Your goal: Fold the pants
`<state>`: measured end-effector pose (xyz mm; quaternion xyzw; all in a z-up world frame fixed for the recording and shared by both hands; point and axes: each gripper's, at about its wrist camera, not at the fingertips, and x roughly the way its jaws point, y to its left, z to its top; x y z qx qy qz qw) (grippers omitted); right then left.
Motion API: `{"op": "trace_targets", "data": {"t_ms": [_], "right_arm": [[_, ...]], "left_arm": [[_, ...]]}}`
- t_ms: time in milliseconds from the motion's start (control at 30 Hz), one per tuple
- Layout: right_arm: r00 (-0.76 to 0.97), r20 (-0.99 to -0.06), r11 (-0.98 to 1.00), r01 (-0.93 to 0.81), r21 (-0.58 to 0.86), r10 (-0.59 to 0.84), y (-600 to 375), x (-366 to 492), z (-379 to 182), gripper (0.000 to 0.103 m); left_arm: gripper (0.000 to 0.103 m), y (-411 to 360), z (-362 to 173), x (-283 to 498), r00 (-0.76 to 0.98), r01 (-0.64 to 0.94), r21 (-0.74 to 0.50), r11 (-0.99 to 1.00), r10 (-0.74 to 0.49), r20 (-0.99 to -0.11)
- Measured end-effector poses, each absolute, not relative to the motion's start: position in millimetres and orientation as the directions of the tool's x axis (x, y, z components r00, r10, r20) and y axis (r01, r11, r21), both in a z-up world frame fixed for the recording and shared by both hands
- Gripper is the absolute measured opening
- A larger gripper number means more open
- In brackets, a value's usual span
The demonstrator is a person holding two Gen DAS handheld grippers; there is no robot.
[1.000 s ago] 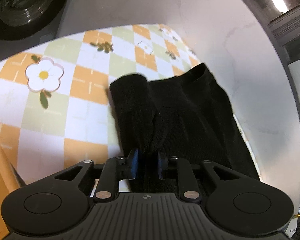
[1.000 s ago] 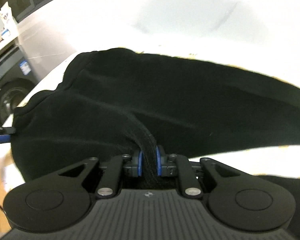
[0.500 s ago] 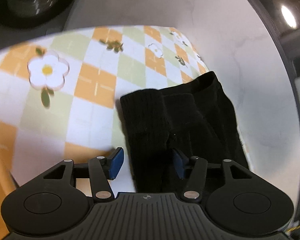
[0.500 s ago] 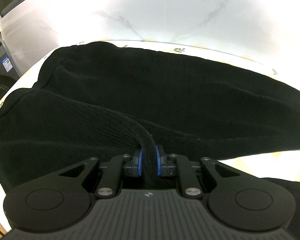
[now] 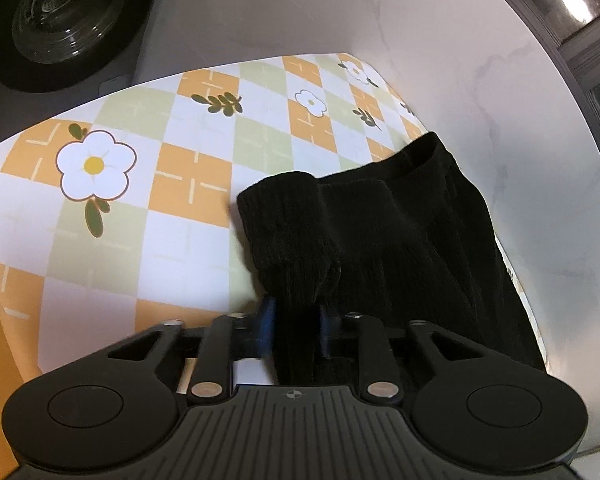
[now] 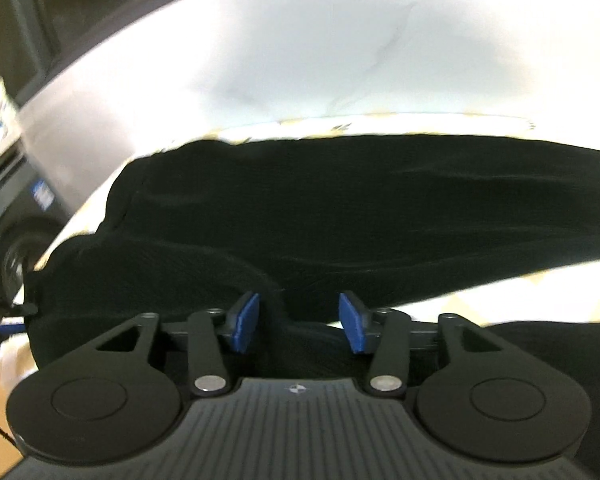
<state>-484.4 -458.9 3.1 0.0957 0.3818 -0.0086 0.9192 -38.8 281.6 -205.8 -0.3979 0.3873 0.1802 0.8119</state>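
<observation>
The black ribbed pants (image 5: 400, 232) lie on a checked flowered tablecloth (image 5: 140, 220), their folded cuff end nearest in the left wrist view. My left gripper (image 5: 295, 320) is closing, and its blue pads pinch a bunch of that cuff between them. In the right wrist view the pants (image 6: 340, 200) spread wide across the table. My right gripper (image 6: 300, 326) is opening. Its blue pads stand apart, and a raised ridge of fabric lies loose between them, nearer the left pad.
A washing machine door (image 5: 60, 20) sits beyond the table's far left edge. A pale marbled wall (image 5: 460, 60) runs along the back and right. The tablecloth left of the pants is bare. The right wrist view is motion-blurred.
My left gripper opened, then closed again on the cuff. My right gripper let go of the fabric ridge and its jaws spread, while it shifted sideways.
</observation>
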Motion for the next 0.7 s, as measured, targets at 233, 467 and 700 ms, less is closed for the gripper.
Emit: {"op": "trace_targets", "data": {"t_ms": [233, 467, 700], "right_arm": [[0.685, -0.708, 0.926, 0.358, 0.119, -0.174, -522.0, -554.5, 2.4, 0.048], [0.588, -0.753, 0.859, 0.509, 0.06, -0.296, -548.9, -604.5, -21.1, 0.048], [0.585, -0.755, 0.871, 0.49, 0.037, -0.298, -544.8, -602.8, -27.0, 0.048]], "left_arm": [[0.047, 266.3, -200.0, -50.5, 0.634, -0.547, -0.573, 0.61, -0.146, -0.76], [0.045, 237.4, -204.7, -48.1, 0.556, -0.49, -0.531, 0.691, -0.222, -0.801], [0.045, 232.0, -216.6, -49.6, 0.538, -0.499, -0.561, 0.66, -0.272, -0.798]]}}
